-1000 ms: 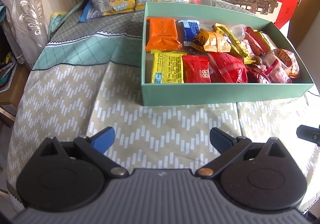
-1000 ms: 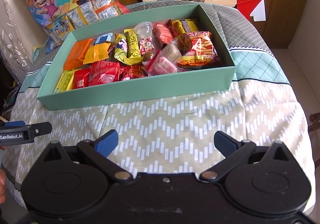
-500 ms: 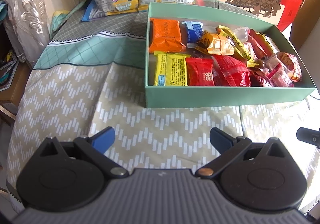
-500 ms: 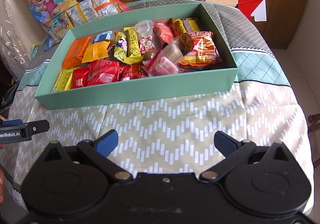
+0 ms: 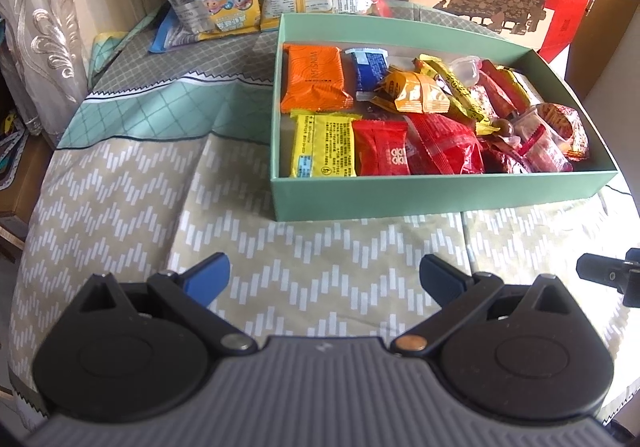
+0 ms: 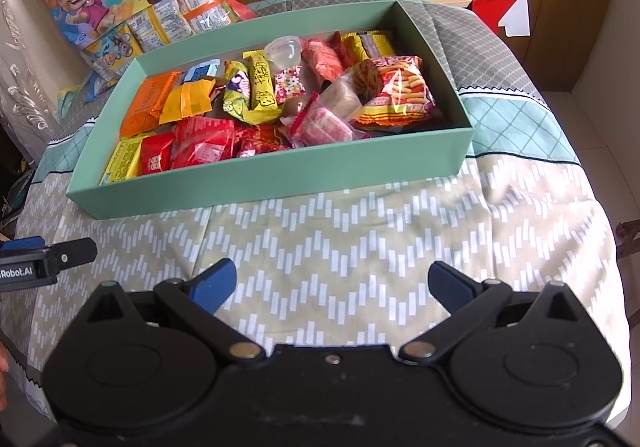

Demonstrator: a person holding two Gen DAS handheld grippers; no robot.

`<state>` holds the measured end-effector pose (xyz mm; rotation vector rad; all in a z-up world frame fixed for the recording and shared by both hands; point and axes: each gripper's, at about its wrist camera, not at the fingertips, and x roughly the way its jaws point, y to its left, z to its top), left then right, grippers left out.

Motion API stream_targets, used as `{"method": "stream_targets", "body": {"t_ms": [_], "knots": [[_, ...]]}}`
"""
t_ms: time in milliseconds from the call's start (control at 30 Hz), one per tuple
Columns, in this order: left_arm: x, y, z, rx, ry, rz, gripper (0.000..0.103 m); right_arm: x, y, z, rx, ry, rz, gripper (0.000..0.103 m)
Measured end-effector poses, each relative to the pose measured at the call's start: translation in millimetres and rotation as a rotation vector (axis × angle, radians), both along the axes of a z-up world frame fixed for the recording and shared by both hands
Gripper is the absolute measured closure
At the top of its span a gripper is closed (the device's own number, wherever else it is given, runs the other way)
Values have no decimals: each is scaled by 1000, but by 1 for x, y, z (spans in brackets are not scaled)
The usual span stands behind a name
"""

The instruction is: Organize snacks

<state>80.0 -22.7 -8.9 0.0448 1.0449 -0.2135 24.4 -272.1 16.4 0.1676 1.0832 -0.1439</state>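
The left gripper (image 5: 324, 275) is drifting leftward and a little nearer the green snack box (image 5: 436, 193), which is sliding right in its view. The right gripper (image 6: 332, 283) is easing closer, so the box is sitting lower.

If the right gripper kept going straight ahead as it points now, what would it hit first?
Probably the near wall of the green box; the open right gripper has only bare tablecloth ahead before it, though height is unclear.
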Motion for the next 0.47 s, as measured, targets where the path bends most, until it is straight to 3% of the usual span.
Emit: {"method": "stream_targets", "body": {"t_ms": [467], "knots": [[-3, -6, 5, 14, -14, -29, 0, -2, 1, 3, -14, -5, -10, 0]]}}
